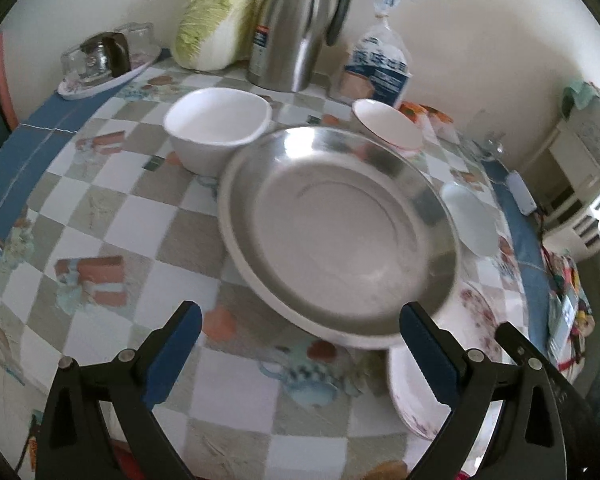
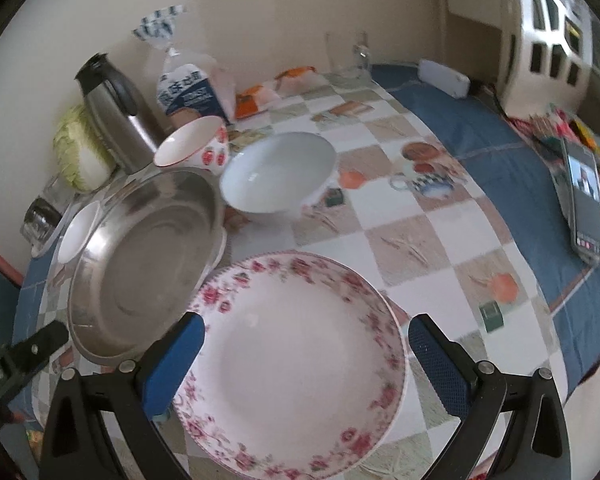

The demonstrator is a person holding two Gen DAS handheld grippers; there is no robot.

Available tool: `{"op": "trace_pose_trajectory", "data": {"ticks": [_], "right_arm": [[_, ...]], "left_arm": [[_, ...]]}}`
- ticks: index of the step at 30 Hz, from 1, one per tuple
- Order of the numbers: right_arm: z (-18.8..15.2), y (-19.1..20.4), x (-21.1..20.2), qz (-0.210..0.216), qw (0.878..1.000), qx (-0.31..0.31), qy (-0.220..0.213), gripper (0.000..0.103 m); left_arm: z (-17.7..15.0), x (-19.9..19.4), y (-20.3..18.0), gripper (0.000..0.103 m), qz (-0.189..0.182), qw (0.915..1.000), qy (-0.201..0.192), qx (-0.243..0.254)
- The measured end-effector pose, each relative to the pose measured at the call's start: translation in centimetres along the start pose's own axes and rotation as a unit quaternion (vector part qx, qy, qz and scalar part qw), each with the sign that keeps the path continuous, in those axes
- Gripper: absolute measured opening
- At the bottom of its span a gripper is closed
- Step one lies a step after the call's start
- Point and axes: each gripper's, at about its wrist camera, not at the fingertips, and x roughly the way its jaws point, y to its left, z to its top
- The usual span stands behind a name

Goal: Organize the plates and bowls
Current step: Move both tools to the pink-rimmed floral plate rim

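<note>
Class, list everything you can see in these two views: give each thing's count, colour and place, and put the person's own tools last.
steel dish: 1, silver, table middle
floral plate: 1, white with pink flowers, right of the dish
bowls: 3, one plain white, one bluish white, one white with red print, behind the dish
flask: 1, steel, by the wall
cabbage: 1, pale green, left of flask
bread bag: 1, blue and white, right of flask
phone: 1, dark, table's right edge
left gripper: open
right gripper: open
</note>
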Motion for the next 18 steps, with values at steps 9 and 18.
{"op": "trace_pose_trajectory", "data": {"ticks": [9, 18], "right_arm": [[-0.3, -3.1, 1.6, -0.012, 0.998, 0.039, 0.041, 0.103], [-0.6, -4.8, 3.4, -0.003, 0.995, 0.065, 0.082, 0.103]], "left_arm": [[-1.8, 0.8, -3.5, 0.099, -0.016, 0.9982, 0.036, 0.045], [-3.2, 2.9, -5.4, 0.099, -0.022, 0.994, 0.088, 0.061]]}}
